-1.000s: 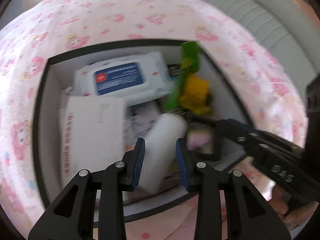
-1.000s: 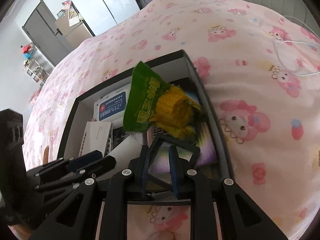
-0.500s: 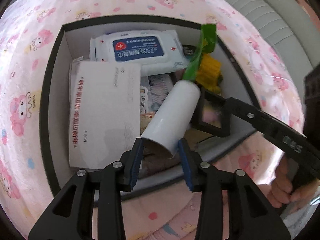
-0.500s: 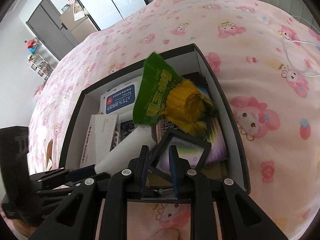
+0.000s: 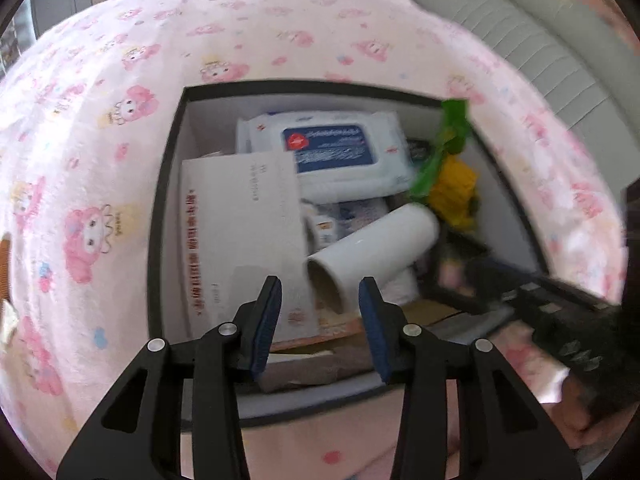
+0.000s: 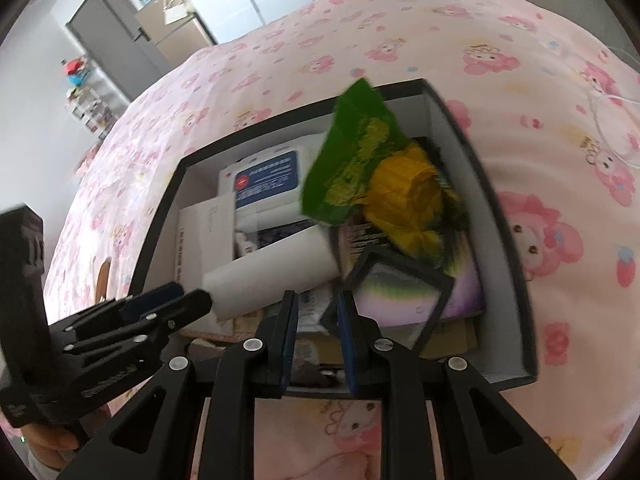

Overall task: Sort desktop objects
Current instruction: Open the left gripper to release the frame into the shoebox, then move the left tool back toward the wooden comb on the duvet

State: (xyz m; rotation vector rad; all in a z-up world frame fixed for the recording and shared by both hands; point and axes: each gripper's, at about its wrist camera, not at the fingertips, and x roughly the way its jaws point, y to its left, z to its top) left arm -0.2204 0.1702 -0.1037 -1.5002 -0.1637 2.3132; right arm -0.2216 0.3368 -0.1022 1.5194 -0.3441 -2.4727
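The left tool (image 5: 320, 316) has just let go of the white tube (image 5: 372, 248), now lying in the box (image 5: 160, 216); the right tool (image 6: 318, 320) apparently still pinches the black frame (image 6: 400, 292).

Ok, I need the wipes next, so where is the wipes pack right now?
The wipes pack lies at the far end of the black box, beyond the white envelope, with the green snack bag on its right in the left wrist view.

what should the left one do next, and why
Probably lift the left hand-held gripper up and away from the black box. Its jaws have just been opening, the white tube has its open end between the pads without either seeming to press it, and the tube already lies on the things in the box.
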